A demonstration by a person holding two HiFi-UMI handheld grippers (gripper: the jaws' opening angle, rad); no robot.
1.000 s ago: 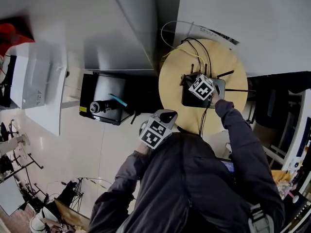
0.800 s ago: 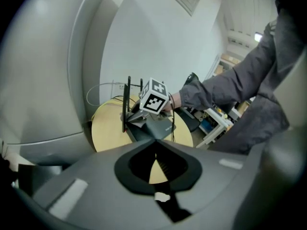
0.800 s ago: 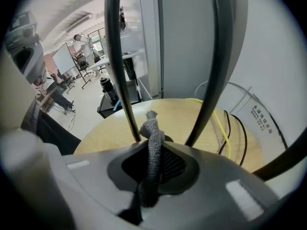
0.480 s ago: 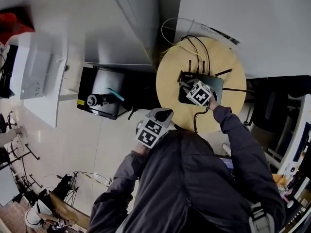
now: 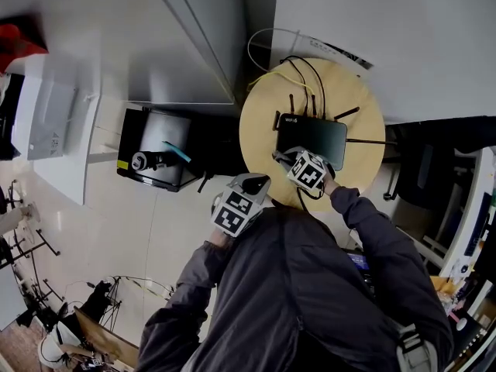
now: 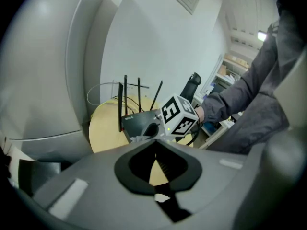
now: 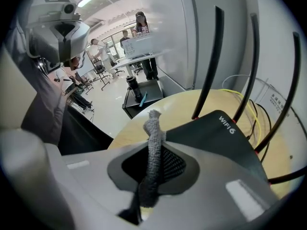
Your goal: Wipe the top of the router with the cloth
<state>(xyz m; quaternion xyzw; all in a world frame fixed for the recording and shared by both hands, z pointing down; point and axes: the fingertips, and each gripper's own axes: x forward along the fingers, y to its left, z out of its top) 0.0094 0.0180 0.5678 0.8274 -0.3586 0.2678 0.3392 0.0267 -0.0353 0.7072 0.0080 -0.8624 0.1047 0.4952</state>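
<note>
A black router (image 5: 314, 136) with several upright antennas (image 7: 211, 56) lies on a round wooden table (image 5: 260, 122). My right gripper (image 5: 288, 160) is shut on a grey cloth (image 7: 153, 147), a twisted strip that stands up between its jaws. It sits at the router's (image 7: 216, 133) near-left corner, with the cloth (image 5: 280, 157) by the router's edge. My left gripper (image 5: 256, 181) hovers off the table's near edge, shut with nothing in it. In the left gripper view, that gripper (image 6: 154, 147) looks at the right gripper's marker cube (image 6: 178, 116) and the router (image 6: 139, 123).
Yellow and black cables (image 5: 291, 72) loop behind the router at the table's far side. A black cart (image 5: 155, 157) with a blue pen stands on the floor to the left, white desks (image 5: 58, 130) beyond it. A white partition (image 5: 372, 22) borders the table. People (image 7: 141, 20) stand far off.
My right gripper has slid with the cloth from the middle of the router's top toward me, to its near-left corner. The left gripper has hardly moved.
</note>
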